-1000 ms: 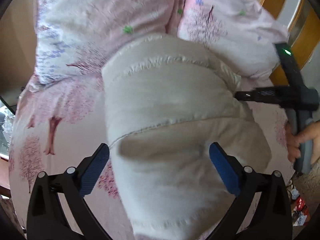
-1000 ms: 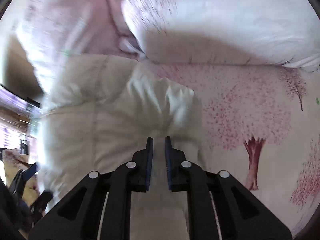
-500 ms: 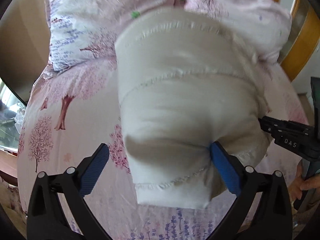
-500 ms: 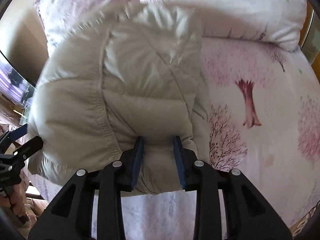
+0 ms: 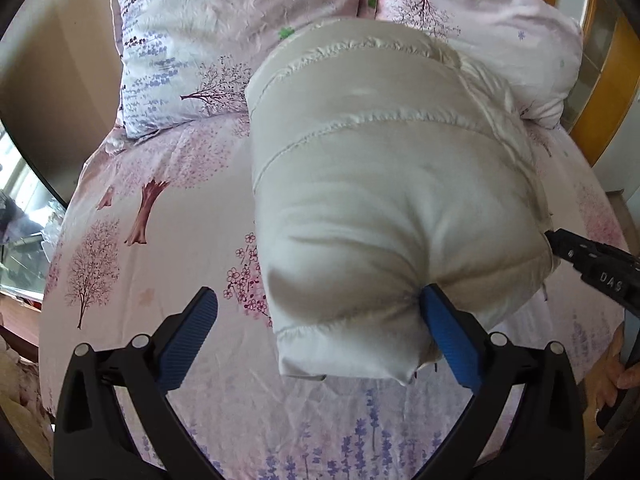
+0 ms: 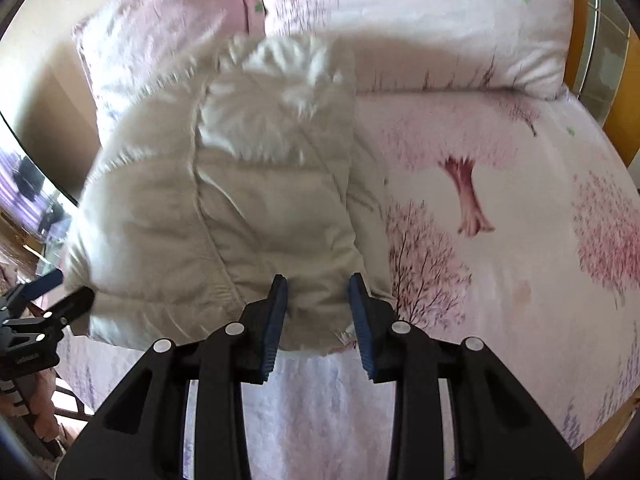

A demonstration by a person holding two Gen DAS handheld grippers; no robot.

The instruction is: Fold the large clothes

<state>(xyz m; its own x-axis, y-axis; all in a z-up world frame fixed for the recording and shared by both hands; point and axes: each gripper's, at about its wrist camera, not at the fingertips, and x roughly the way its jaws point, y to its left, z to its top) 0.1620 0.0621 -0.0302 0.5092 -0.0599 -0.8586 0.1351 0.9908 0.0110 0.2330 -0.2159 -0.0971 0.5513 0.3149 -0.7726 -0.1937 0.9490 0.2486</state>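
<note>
A white quilted puffer jacket (image 5: 380,180) lies folded in a thick bundle on the pink tree-print bed sheet (image 5: 160,220). My left gripper (image 5: 316,292) stands wide open at the bundle's near end. Its right finger (image 5: 444,332) dents the padding and its left finger hangs over bare sheet. In the right wrist view the jacket (image 6: 260,200) has its near edge between the part-open jaws of my right gripper (image 6: 317,280); the fabric there looks loose, not pinched. That gripper also shows at the bundle's right side (image 5: 592,264).
Two pillows (image 5: 224,28) (image 5: 500,40) in the same print lie just behind the jacket. An orange wooden frame (image 5: 600,100) stands at the far right. A person's hand (image 5: 624,364) holds the right gripper's handle. Open sheet (image 6: 500,220) lies right of the bundle.
Both grippers drew back toward the bed's near edge, and more sheet now shows in front of the bundle. The right jaws, nearly shut on the fabric before, have spread apart.
</note>
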